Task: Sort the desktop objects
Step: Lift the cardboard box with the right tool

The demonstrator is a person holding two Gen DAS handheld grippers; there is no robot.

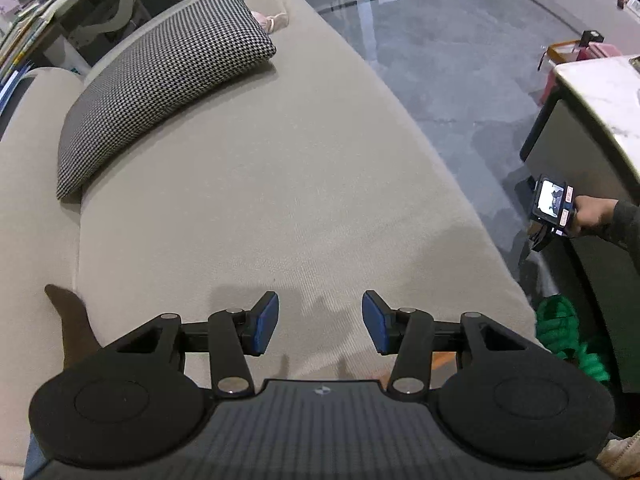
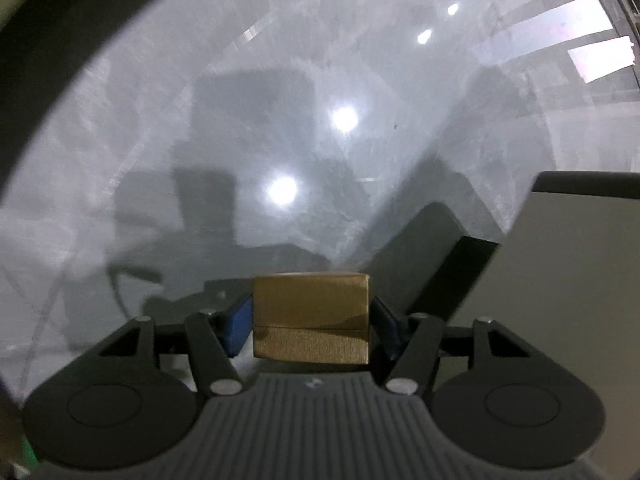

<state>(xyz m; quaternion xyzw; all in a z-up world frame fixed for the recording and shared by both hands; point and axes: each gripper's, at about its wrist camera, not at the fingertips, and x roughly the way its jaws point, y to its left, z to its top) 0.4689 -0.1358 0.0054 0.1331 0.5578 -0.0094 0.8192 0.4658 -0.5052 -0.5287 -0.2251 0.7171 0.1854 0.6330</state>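
Note:
My left gripper (image 1: 320, 326) is open and empty, held low over the beige sofa seat (image 1: 280, 184). My right gripper (image 2: 311, 318) is shut on a gold-brown box (image 2: 311, 316), held between its blue pads over the glossy grey floor (image 2: 280, 120). In the left wrist view the right gripper's body (image 1: 552, 210) shows at the right, held in a hand beside the marble-topped table (image 1: 604, 92); its fingers are hidden there.
A houndstooth cushion (image 1: 160, 84) lies on the sofa's far left. A green knitted thing (image 1: 564, 328) lies on the floor by the sofa's edge. The table's grey side panel (image 2: 572, 280) stands close at the right of the right wrist view.

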